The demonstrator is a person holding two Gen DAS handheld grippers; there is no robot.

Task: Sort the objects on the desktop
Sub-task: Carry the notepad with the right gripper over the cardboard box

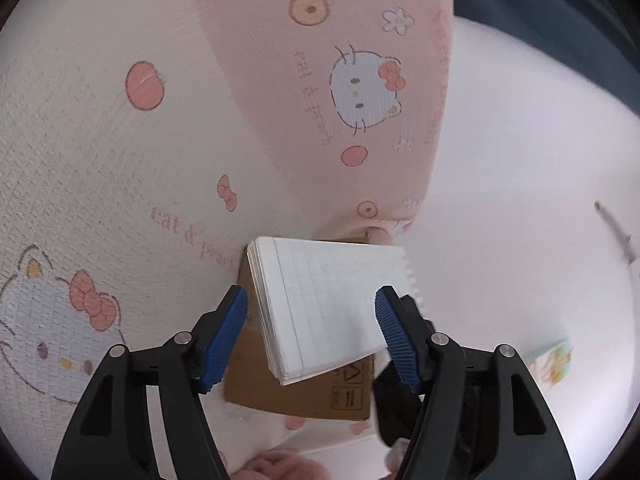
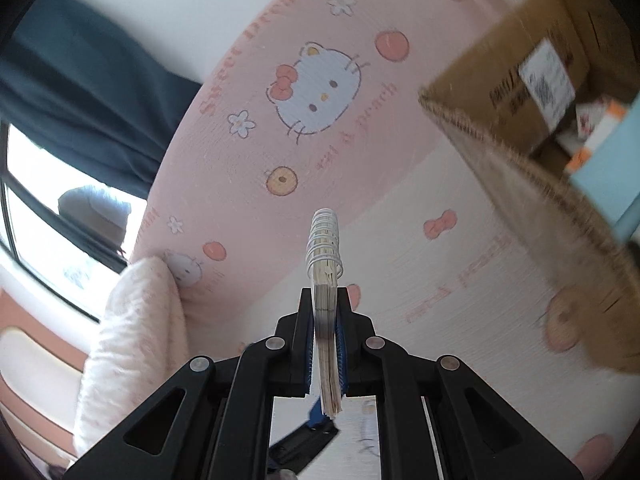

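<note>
Right fingers (image 2: 325, 336) pinching spiral notebook (image 2: 326, 276); left fingers (image 1: 234, 332) spread wide, touching nothing.

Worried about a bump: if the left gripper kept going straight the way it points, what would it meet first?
Likely the spiral notepad, lying between the open left gripper's fingers, with the cardboard box behind it. Depth is uncertain.

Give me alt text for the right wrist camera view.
The right gripper is shut on a spiral notebook seen edge-on, above a pink cartoon-cat bedsheet. A cardboard box sits upper right.
</note>
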